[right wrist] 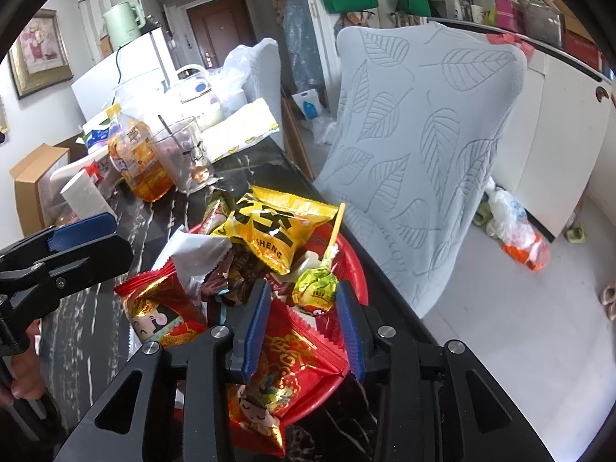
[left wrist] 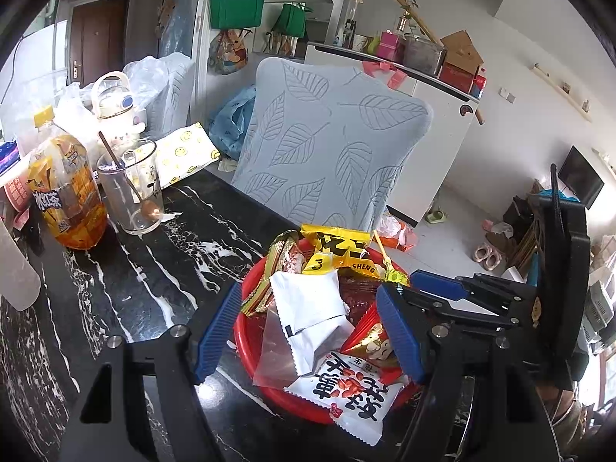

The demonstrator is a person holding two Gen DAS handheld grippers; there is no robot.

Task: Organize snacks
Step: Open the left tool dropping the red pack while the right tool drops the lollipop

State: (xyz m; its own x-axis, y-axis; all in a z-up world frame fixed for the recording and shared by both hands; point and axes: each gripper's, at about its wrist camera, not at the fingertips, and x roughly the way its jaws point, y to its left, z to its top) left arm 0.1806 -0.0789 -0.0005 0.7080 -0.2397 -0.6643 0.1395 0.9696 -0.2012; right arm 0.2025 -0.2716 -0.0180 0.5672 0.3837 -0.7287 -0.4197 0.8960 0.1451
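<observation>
**Snack tray, marble table: contents and tooling**

Item one: a round red plastic tray [right wrist: 356,269] at the near edge of the black, white-veined marble table [left wrist: 161,269], heaped with snacks. I count a yellow crinkled peanut bag with black lettering [right wrist: 277,231] at the far side; a green-wrapped lollipop on a yellow stick [right wrist: 315,288] just beside it; a plain white foil sachet [left wrist: 308,304] in the middle; a white packet printed with red characters [left wrist: 354,389] hanging over the near rim; and red-and-gold festive packets [right wrist: 292,362], one lying under my right tool.

My right gripper [right wrist: 304,327] stands slightly apart over that red packet, its blue pads [right wrist: 254,327] either side, not pressing it. My left gripper [left wrist: 308,331] is spread wide above the white sachet, clasping nothing.

Beyond the tray: an amber iced-tea bottle with a yellow cap [left wrist: 65,196], a clear glass tumbler holding a spoon [left wrist: 131,188], and a pale blue leaf-patterned chair cover [left wrist: 327,146] behind the table.
</observation>
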